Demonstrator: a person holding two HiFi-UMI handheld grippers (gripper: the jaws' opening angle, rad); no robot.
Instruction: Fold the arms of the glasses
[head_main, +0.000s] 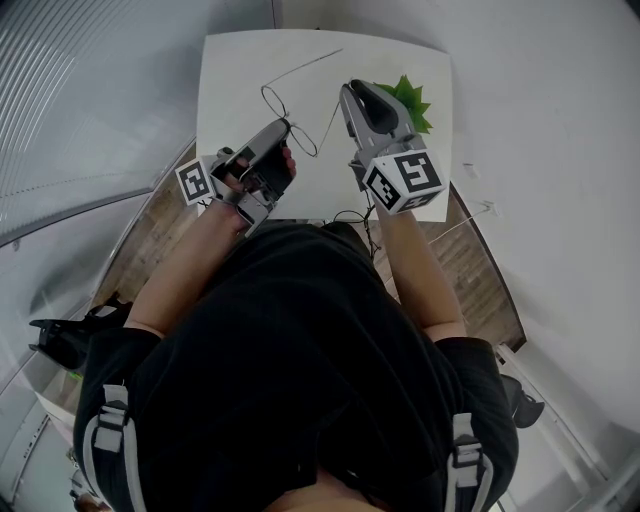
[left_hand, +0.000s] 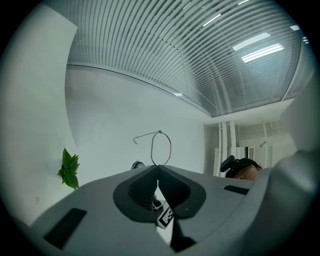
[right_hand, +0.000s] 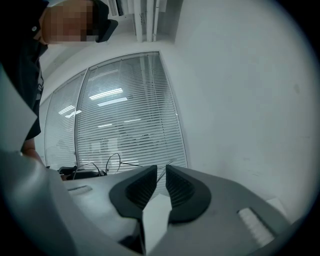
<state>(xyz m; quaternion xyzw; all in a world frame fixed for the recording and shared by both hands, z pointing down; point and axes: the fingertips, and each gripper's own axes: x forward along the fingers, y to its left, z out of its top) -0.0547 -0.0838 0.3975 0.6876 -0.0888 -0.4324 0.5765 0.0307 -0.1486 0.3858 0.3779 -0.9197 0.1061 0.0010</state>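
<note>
Thin wire-frame glasses (head_main: 303, 139) hang above the white table (head_main: 240, 70). My left gripper (head_main: 283, 128) is shut on the frame between the two lenses. In the left gripper view the jaw tips (left_hand: 158, 166) pinch the wire, and one lens ring (left_hand: 161, 147) stands above them with an arm running off to the left. My right gripper (head_main: 347, 90) is level, to the right of the glasses. Its jaws (right_hand: 161, 167) stand a narrow gap apart. A thin temple arm (right_hand: 165, 168) runs into that gap, with no pad visibly pressing on it. The lenses (right_hand: 114, 162) show to its left.
A small green plant (head_main: 408, 100) stands at the table's far right corner, just behind my right gripper, and shows again in the left gripper view (left_hand: 68, 170). Slatted blinds (right_hand: 125, 115) fill the window beyond. Wooden floor (head_main: 150, 230) surrounds the table.
</note>
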